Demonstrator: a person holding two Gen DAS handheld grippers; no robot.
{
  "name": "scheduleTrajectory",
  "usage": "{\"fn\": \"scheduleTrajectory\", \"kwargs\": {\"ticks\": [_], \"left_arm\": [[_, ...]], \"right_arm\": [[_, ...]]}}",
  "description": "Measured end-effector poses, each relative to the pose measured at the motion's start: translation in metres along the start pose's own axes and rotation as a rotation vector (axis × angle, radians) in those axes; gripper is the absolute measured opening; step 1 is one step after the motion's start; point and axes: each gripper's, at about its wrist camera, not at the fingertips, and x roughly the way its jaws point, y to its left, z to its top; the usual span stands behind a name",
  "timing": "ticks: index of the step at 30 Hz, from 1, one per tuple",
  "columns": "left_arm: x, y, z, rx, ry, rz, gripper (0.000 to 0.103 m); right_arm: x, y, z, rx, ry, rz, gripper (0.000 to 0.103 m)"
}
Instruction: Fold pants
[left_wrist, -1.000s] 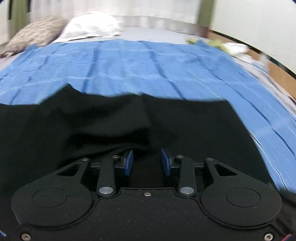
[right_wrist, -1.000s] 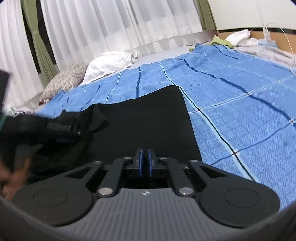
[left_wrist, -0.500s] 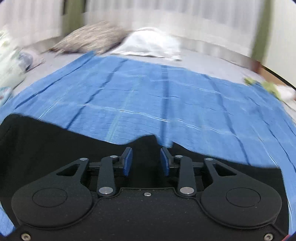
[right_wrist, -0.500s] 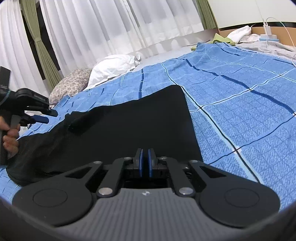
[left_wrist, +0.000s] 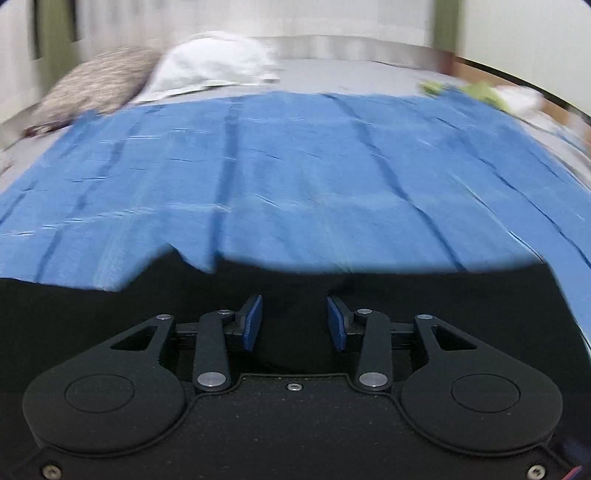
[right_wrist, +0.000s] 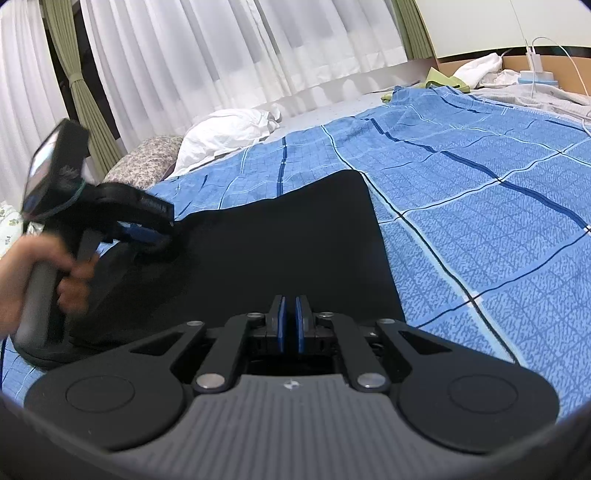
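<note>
The black pants (right_wrist: 295, 236) lie spread on a blue checked bedspread (right_wrist: 480, 192). In the left wrist view the pants (left_wrist: 443, 302) fill the lower part of the picture. My left gripper (left_wrist: 294, 321) is open, with black cloth between and below its blue pads. It also shows in the right wrist view (right_wrist: 147, 230), hand-held over the pants' left side. My right gripper (right_wrist: 290, 317) is shut at the pants' near edge. I cannot see whether it pinches cloth.
A white pillow (right_wrist: 229, 129) and a speckled pillow (right_wrist: 147, 162) lie at the head of the bed. White curtains hang behind. Green cloth (right_wrist: 439, 79), white clothes and a charger with cables (right_wrist: 535, 70) lie at the far right.
My left gripper has swung back toward the right and in over the pants' left side. The pants' far edge looks flatter than before. My right gripper has stayed shut in place.
</note>
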Motion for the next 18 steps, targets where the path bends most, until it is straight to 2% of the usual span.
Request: {"fn": "scheduleTrajectory", "kwargs": {"ticks": [3,6,9,10,12,13,14,18], "left_arm": [[-0.002,0.027,0.023,-0.132,-0.029,0.034,0.039],[-0.019,0.039,0.026,-0.116,-0.088,0.086,0.044],[-0.036,0.048,0.015,-0.087,-0.082,0.088,0.046],[-0.042,0.05,0.009,-0.083,-0.078,0.085,0.047],[-0.056,0.057,-0.006,-0.079,-0.066,0.071,0.052],[-0.063,0.062,-0.013,-0.081,-0.066,0.063,0.053],[-0.072,0.064,-0.024,-0.087,-0.066,0.056,0.057],[-0.106,0.08,-0.069,-0.144,-0.043,0.001,0.07]], "right_arm": [[0.0,0.0,0.0,-0.002,0.0,-0.001,0.026],[0.0,0.001,0.0,-0.003,-0.002,-0.001,0.026],[-0.001,0.003,0.0,-0.01,-0.004,0.0,0.029],[-0.003,0.004,0.0,-0.013,-0.007,0.006,0.034],[-0.009,0.006,0.002,-0.027,-0.02,0.036,0.056],[-0.014,0.008,0.004,-0.037,-0.04,0.039,0.075],[-0.019,0.01,0.006,-0.043,-0.06,0.034,0.081],[-0.032,0.011,0.012,-0.023,-0.087,-0.024,0.084]]}}
